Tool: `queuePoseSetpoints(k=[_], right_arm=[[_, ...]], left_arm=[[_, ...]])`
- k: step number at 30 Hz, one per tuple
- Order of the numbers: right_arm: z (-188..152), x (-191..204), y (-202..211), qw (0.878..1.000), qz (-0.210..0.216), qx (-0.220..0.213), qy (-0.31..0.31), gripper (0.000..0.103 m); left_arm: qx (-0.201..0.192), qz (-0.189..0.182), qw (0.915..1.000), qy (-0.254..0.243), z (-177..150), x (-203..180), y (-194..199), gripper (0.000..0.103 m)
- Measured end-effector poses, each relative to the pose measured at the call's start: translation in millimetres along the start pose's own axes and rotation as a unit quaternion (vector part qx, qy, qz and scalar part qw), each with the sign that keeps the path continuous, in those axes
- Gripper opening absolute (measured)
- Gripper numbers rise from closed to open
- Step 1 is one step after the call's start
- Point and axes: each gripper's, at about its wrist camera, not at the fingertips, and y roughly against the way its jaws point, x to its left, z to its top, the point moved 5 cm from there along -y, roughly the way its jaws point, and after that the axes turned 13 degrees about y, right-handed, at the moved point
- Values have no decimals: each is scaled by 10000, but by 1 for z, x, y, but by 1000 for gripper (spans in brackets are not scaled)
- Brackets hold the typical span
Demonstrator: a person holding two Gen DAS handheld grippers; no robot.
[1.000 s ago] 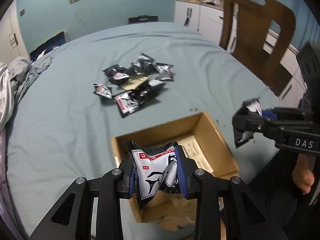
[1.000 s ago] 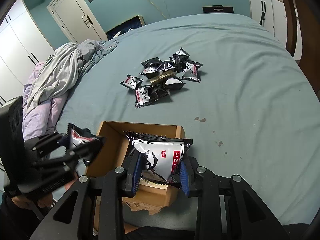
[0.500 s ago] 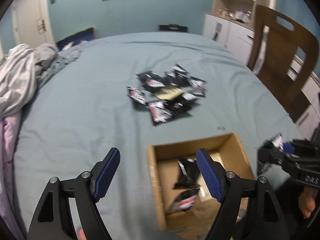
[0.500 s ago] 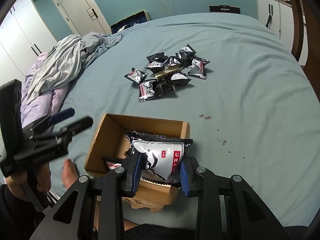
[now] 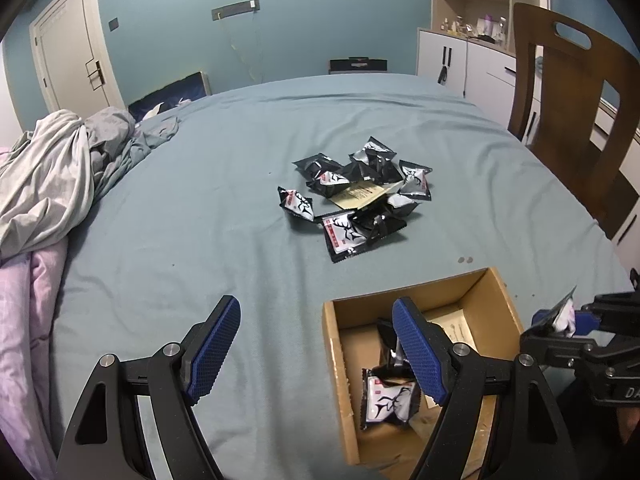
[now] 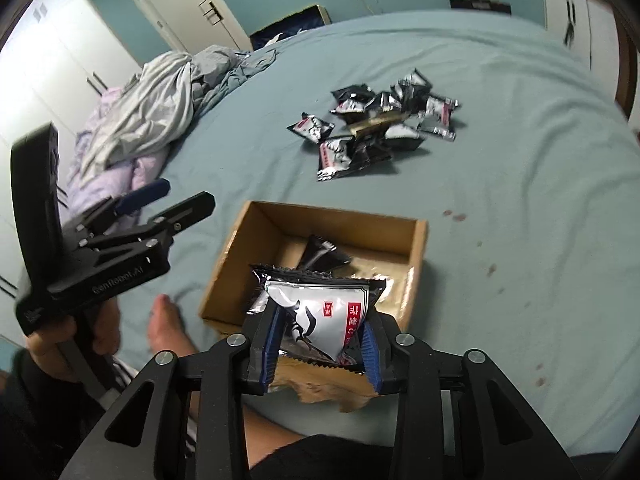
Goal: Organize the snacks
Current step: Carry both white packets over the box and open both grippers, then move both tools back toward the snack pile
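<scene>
Teal bedsheet (image 5: 200,216) over the bed, crumpled grey blanket (image 5: 52,184) far left, brown wooden chair (image 5: 568,120) right, white door (image 5: 68,68) in a blue wall. Black-and-silver snack packets (image 5: 360,192) piled mid-bed. Left gripper (image 5: 316,352) spread wide, empty; a second ago it clamped a packet, now lying in the open cardboard box (image 5: 496,292). Right gripper (image 6: 320,344) still pinches a silver snack packet (image 6: 324,312) above the box's near edge.
</scene>
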Motion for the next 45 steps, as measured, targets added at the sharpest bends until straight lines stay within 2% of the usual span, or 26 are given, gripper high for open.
queuePoseSetpoints(k=[2, 4, 7, 12, 17, 26, 33, 39, 45], right_arm=[[-1, -8, -2, 9995, 43, 13, -310, 63], [-1, -13, 0, 9989, -76, -65, -461, 72], [0, -21, 6, 9973, -237, -248, -657, 75], [-2, -27, 10, 9948, -460, -309, -859, 75], [-4, -23, 15, 9936, -753, -312, -784, 75], [5, -26, 28, 9925, -974, -349, -655, 75], [18, -55, 32, 9908, -954, -395, -880, 75], [34, -77, 20, 9892, -990, -368, -1017, 75], [46, -98, 5, 9843, -1259, -351, -1189, 75]], left_arm=[[5, 10, 10000, 6, 0, 0, 0, 79], [5, 16, 10000, 7, 0, 0, 0, 79], [0, 34, 10000, 14, -1, 0, 1, 79], [50, 60, 10000, 41, -2, 1, 0, 79], [106, 58, 9999, 28, -4, 1, -1, 79], [191, 129, 9997, -40, -4, -2, -4, 79], [207, 95, 9997, 80, 0, 0, -3, 79], [339, 86, 9991, 259, 2, 3, -8, 79], [415, 145, 9985, 311, 6, 4, -13, 79]])
